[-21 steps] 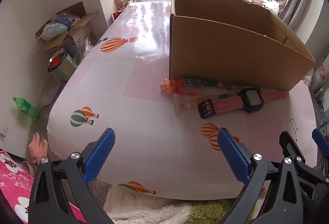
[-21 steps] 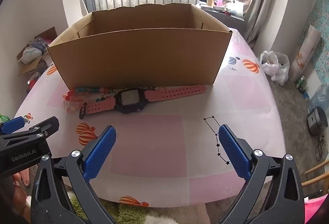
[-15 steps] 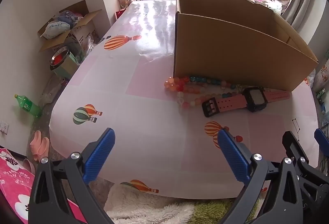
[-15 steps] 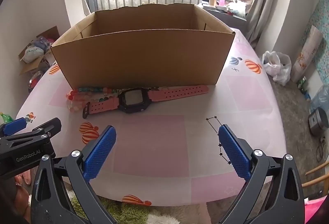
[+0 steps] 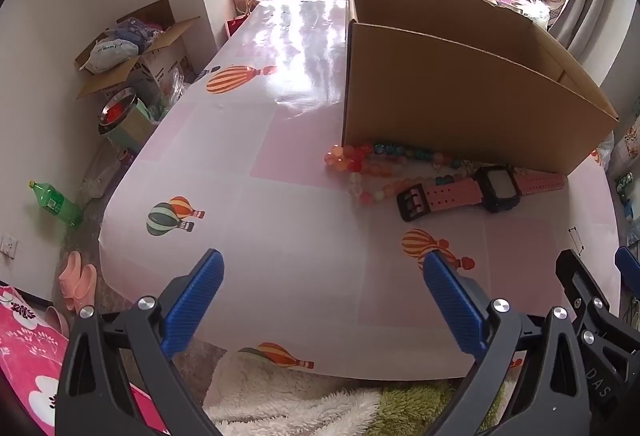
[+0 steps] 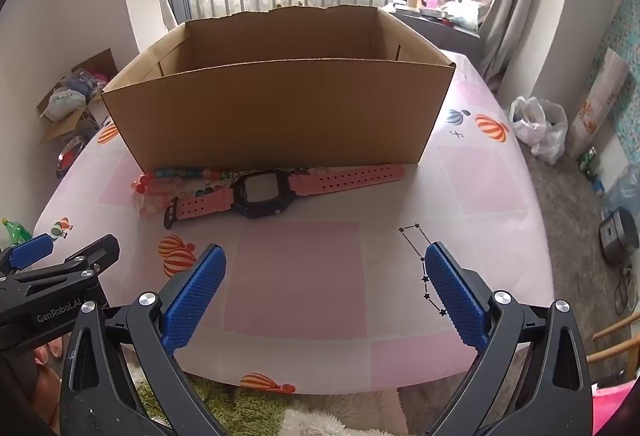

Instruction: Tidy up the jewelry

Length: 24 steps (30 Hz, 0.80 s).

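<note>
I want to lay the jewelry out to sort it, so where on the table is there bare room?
Free: the wide stretch of table between the pink watch and the near edge, and the long strip left of the cardboard box. Crowded: along the box's front wall, where the beaded bracelets lie tangled beside the watch.

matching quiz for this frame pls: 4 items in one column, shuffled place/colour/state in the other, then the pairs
Items:
1. watch
2. bead strings
3. cardboard box
4. right gripper

Descriptions:
A. open-topped, standing behind the jewelry
B. jaws wide open, nothing between them
C. pink strap, dark case, lying flat on the table
D. mixed pink, red and teal, at the box's left front corner

Pairs: 1-C, 2-D, 3-A, 4-B
</note>
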Tool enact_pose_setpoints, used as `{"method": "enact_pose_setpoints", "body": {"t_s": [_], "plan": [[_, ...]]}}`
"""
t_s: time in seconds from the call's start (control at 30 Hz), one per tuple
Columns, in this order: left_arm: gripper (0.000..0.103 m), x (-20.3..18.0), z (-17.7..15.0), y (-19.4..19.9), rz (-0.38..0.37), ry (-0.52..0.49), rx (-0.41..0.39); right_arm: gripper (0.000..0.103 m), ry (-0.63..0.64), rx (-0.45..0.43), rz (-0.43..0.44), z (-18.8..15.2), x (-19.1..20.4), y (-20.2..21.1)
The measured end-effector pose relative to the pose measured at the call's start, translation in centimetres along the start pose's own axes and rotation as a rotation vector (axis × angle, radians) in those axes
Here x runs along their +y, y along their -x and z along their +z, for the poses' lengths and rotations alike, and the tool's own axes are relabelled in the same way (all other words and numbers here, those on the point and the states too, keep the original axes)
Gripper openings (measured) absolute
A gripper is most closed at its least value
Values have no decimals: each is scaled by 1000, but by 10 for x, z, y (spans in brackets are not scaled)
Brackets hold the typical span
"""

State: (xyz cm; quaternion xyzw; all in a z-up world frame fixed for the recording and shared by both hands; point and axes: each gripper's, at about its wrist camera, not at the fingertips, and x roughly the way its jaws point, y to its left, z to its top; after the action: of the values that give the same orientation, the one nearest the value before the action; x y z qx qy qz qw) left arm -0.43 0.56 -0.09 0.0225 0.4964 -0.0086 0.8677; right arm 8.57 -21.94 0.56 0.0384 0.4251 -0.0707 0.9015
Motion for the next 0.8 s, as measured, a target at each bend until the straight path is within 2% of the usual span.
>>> {"method": "enact_pose_setpoints", "body": {"t_s": [0.8], "plan": [[98,0,2,-6,4,12,17,96,7,18,-4,0,2,-1]]}}
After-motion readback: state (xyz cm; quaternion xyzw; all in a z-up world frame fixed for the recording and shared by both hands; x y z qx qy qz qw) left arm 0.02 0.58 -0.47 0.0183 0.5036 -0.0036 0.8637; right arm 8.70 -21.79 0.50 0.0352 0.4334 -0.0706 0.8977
